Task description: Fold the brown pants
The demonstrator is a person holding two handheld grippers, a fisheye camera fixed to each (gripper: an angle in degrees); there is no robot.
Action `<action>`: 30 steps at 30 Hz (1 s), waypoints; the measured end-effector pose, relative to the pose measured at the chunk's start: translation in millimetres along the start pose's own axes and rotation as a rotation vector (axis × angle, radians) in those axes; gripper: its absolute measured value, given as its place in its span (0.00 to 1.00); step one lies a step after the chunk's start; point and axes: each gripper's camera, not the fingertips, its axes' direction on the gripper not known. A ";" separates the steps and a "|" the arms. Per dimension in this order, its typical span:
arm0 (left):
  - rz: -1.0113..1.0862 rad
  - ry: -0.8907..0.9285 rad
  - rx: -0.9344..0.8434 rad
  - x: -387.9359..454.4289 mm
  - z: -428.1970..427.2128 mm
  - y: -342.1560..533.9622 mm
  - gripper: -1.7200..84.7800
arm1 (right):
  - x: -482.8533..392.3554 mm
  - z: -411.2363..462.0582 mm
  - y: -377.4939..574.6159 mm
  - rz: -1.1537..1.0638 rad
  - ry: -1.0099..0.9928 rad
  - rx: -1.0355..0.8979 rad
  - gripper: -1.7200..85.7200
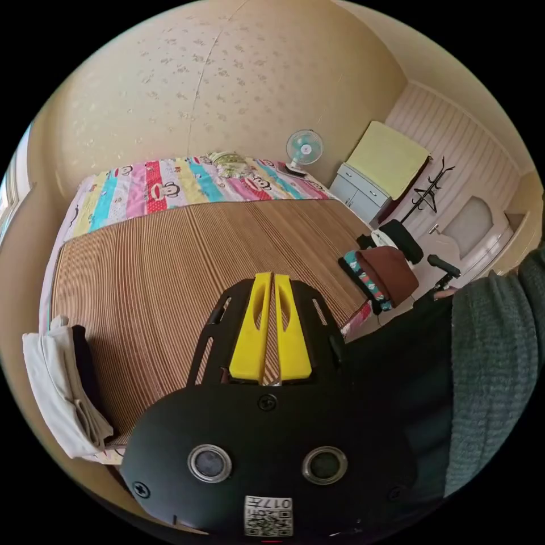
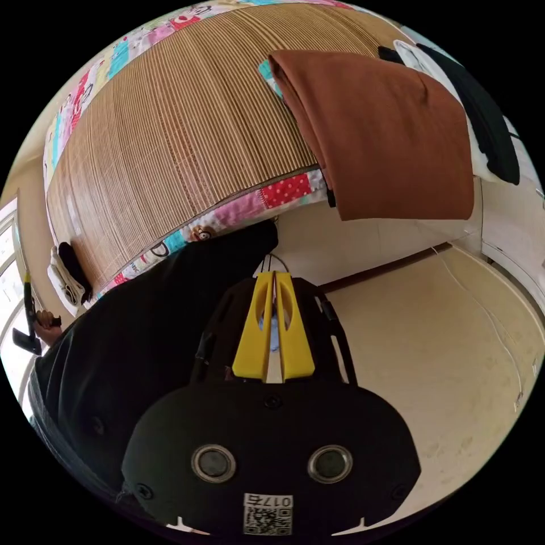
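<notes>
Left gripper (image 1: 271, 278): yellow jaws pressed together along their length, nothing between them, black frame behind; held raised and level. Right gripper (image 2: 275, 276): yellow jaws likewise closed, empty, tips angled downward and close to the person's dark-clothed body (image 2: 153, 318). Sleeve (image 1: 499, 363): grey-green knit, entered the left gripper view from the right edge. Left hand (image 2: 46, 325): seen small at the left edge of the right gripper view, wrapped round a black handle.
</notes>
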 end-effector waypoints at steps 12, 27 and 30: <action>0.112 -0.063 0.364 220.3 54.2 -37.0 0.01 | 92.4 -11.9 23.5 0.025 0.229 0.172 0.03; -0.187 -0.112 0.515 351.0 185.5 32.2 0.08 | 211.7 -23.7 -99.3 0.246 -0.210 0.231 0.12; -0.202 -0.133 0.496 375.6 224.9 29.7 0.08 | 199.2 -40.9 -112.3 0.057 -0.231 0.283 0.04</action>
